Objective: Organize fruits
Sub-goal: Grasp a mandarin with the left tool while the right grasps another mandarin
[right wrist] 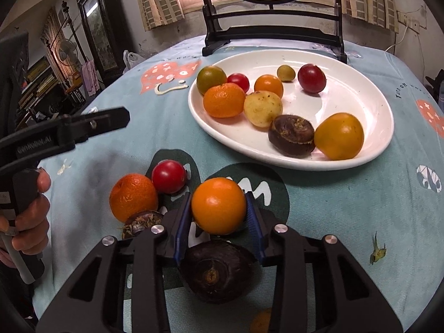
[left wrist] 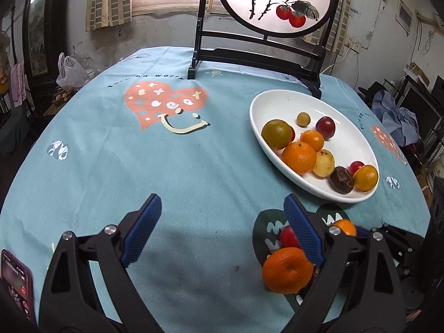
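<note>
right gripper [right wrist: 218,206] grips smooth orange fruit [right wrist: 218,205]; lift it straight, place gently in free part of white plate [right wrist: 369,102]. left gripper [left wrist: 222,230] is wide open, empty.

The left gripper [left wrist: 222,222] is seen spread wide at the bottom of the frame. A mandarin [left wrist: 287,270] is found at lower right beside its finger, and a white plate [left wrist: 277,102] of fruit at right

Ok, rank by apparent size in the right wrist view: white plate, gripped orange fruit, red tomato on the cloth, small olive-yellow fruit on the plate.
1. white plate
2. orange fruit, nearest the camera
3. red tomato
4. small olive-yellow fruit, farthest, so true size is unsure
</note>
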